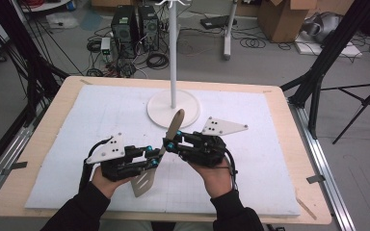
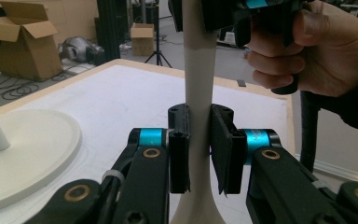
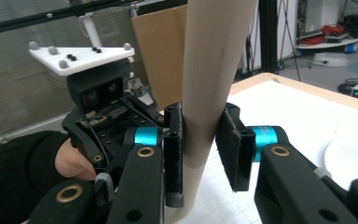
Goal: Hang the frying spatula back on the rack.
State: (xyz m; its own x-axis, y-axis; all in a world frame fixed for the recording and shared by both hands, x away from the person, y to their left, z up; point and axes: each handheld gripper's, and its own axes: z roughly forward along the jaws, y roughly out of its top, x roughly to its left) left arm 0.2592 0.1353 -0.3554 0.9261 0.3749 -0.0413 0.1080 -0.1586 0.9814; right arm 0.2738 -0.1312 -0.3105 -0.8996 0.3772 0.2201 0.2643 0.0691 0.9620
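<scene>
Wooden table (image 1: 43, 144) w/ white mat (image 1: 101, 125) on top; cluttered floor w/ cables and cardboard boxes behind.

Item in hand: beige spatula (image 1: 166, 144), held clear of mat near table centre, handle end up toward 1 o'clock, slotted blade (image 1: 144, 182) down toward 7 o'clock.

Left hand-held gripper (image 1: 153, 156): clenched on spatula handle just above blade; in left gripper view both pads (image 2: 179, 154) press the shaft (image 2: 198, 93).

Right hand-held gripper (image 1: 167, 143): grips higher up the handle, just beside left one. In right gripper view left pad (image 3: 173, 154) touches handle (image 3: 209, 84); right pad looks in contact lower down, upper part stands a little off. Grasping spatula.

Person's hands, dark sleeves (image 1: 84, 209) enter from 6 o'clock.

White stand w/ round base (image 1: 173, 109) and upright pole at 12 o'clock of spatula, near, not touching.
</scene>
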